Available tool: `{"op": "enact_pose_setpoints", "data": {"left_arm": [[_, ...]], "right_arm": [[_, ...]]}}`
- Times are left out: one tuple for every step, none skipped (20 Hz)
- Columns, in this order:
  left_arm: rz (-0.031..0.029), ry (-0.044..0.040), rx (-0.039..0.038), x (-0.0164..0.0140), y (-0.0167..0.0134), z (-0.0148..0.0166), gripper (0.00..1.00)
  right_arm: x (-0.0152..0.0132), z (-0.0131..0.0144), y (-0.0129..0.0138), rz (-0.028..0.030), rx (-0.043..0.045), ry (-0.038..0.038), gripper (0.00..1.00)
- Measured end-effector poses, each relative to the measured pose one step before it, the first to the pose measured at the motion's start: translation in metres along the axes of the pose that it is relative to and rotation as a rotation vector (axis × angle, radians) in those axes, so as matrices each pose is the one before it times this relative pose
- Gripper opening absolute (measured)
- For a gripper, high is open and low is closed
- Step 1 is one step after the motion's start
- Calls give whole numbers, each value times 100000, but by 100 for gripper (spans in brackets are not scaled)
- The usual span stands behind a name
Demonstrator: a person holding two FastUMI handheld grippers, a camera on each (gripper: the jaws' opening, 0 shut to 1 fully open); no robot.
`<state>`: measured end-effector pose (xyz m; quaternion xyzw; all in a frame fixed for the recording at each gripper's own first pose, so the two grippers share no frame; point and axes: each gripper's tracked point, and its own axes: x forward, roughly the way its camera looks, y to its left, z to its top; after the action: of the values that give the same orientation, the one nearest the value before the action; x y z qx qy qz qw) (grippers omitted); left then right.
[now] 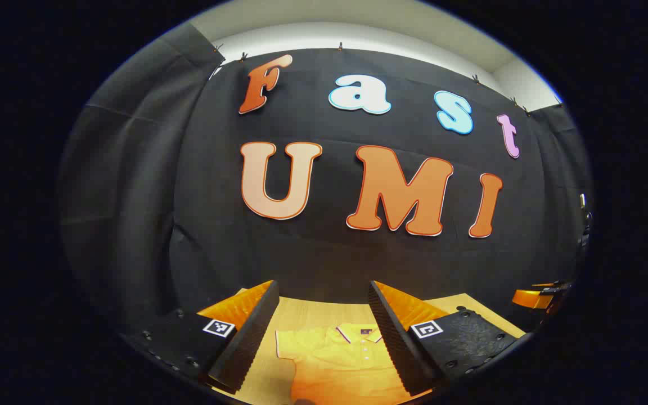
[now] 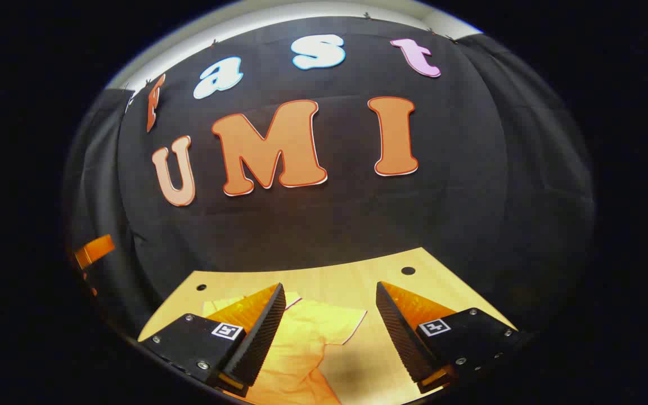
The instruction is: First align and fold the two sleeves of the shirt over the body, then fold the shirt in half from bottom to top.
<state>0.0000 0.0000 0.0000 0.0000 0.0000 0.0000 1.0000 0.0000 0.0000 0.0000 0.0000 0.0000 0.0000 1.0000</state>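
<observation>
Wooden table (image 2: 358, 275) under both grippers, yellow shirt (image 1: 346, 360) flat, collar at the far end. Left gripper (image 1: 324, 337) hangs agape above the collar; right gripper (image 2: 329, 337), spread wide too, frames the right sleeve (image 2: 329, 323), nearer that one.
</observation>
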Motion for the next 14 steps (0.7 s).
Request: {"op": "enact_pose_setpoints", "data": {"left_arm": [[237, 620, -106, 703, -191, -156, 98], [1203, 585, -148, 788, 251, -372, 97], [1621, 860, -321, 593, 251, -398, 98], [1049, 921, -815, 486, 70, -507, 98], [822, 1115, -1231, 540, 96, -383, 97], [662, 596, -929, 531, 105, -245, 98], [326, 542, -369, 565, 173, -98, 98], [227, 162, -5, 460, 303, -124, 98], [-200, -746, 128, 740, 247, 418, 98], [265, -152, 978, 786, 350, -25, 97], [266, 1266, 1830, 737, 523, -87, 97], [-1325, 317, 1484, 628, 127, -254, 98], [-1321, -24, 66, 432, 115, 134, 98], [-1629, 736, -1044, 223, 11, -50, 98]], "right_arm": [[668, 404, 121, 1292, -207, -611, 97], [500, 308, 183, 2149, 707, -289, 98], [846, 46, -5, 861, 521, 131, 98], [808, 32, -195, -363, -50, 596, 98], [699, 77, -175, -715, 200, -231, 98], [626, 240, 44, 298, 717, -64, 98], [459, 174, 223, 614, 1525, 74, 98], [449, 206, 146, 41, 1525, 265, 98], [319, 172, 59, -754, 710, -587, 98], [285, 154, -138, -2072, 106, -719, 98], [186, 71, -68, -1407, 168, -104, 98], [26, 44, 103, -911, -73, -823, 98], [63, 105, -27, -2113, -361, -603, 98], [130, -123, 70, -992, -374, 393, 98]]}}
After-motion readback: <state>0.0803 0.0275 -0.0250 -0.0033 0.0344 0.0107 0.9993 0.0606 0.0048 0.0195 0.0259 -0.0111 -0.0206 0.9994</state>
